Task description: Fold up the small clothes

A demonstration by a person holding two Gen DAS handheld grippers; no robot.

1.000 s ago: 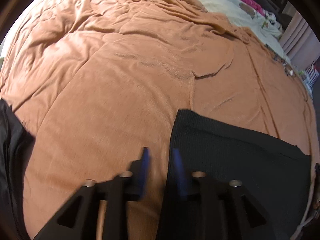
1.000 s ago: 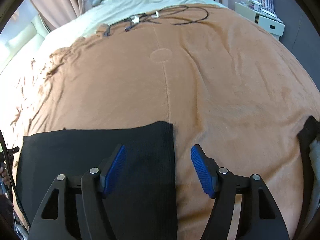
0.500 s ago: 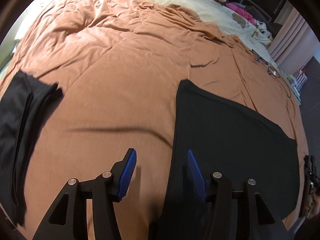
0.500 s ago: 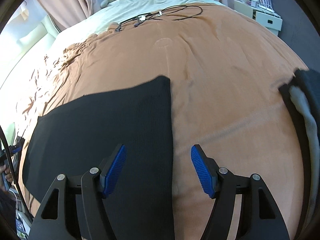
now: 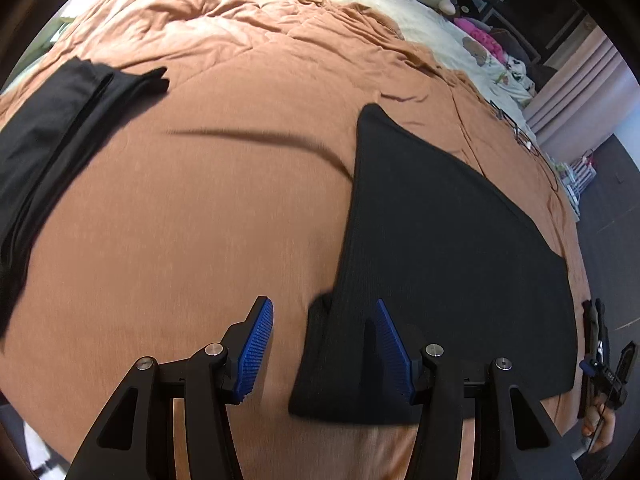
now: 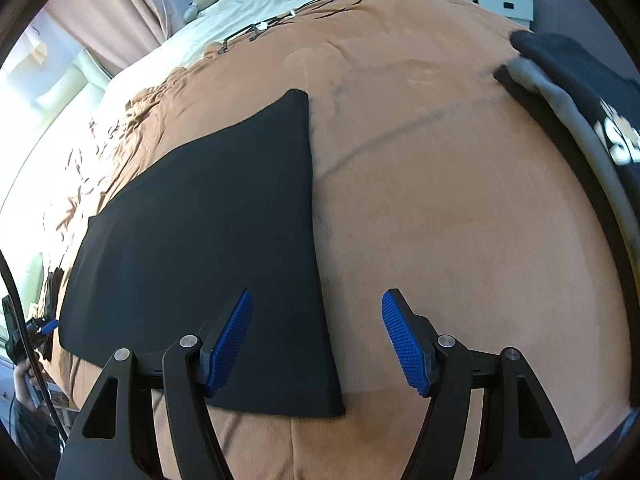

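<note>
**Both grippers straddle opposite near corners of the flat black garment**

Left wrist view: the left gripper (image 5: 324,346) hangs with its blue-padded jaws apart and nothing between them. The flat black ribbed knit garment (image 5: 440,248) lies spread on the rust-orange bed cover (image 5: 180,220). Its left edge runs from near to far straight through the gap, so the near-left corner sits just under and ahead of the jaws. The cloth's long axis stretches off to the right. A second dark folded garment (image 5: 48,128) lies well apart at the far left.

Right wrist view: the right gripper (image 6: 316,342) is also wide open and empty. Here the same black garment's right edge runs near-to-far between the jaws, with its near-right corner just ahead of them and the body spreading left. A black garment with pale lining and printed lettering (image 6: 580,92) rests well apart at the far right.

Each gripper looks nearest its own corner, so a two-handed pinch of the near edge seems the likely next move.
</note>
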